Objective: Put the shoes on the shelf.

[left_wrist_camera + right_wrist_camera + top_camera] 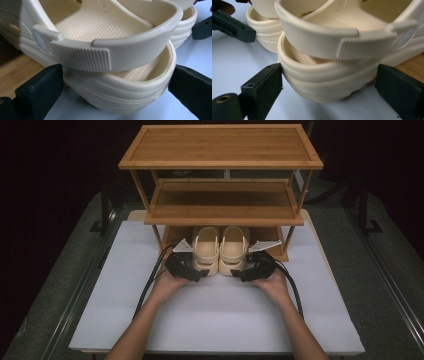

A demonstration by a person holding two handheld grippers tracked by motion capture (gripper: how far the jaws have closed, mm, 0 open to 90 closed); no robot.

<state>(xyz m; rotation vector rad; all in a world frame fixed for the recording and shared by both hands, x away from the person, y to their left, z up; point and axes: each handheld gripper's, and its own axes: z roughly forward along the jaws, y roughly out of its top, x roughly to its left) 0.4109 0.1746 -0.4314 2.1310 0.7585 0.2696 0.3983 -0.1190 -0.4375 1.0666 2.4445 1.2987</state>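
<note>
A pair of cream clogs stands toes-in on the bottom shelf [272, 236] of a wooden rack [222, 164], with the heels out over the white mat [210, 315]. My left gripper [201, 273] holds the heel of the left clog [206, 247]. In the left gripper view the gripper [117, 77] has a black jaw pressed against each side of that heel [115, 97]. My right gripper [242, 275] holds the right clog [233, 247] the same way. In the right gripper view the gripper [329, 80] has both jaws touching the heel [324, 85].
The rack has two bare shelves above the clogs, the middle shelf [222, 200] hanging low over them. Rack posts [157, 237] stand at either side. Dark floor borders the mat. Cables [150, 285] trail back along both forearms.
</note>
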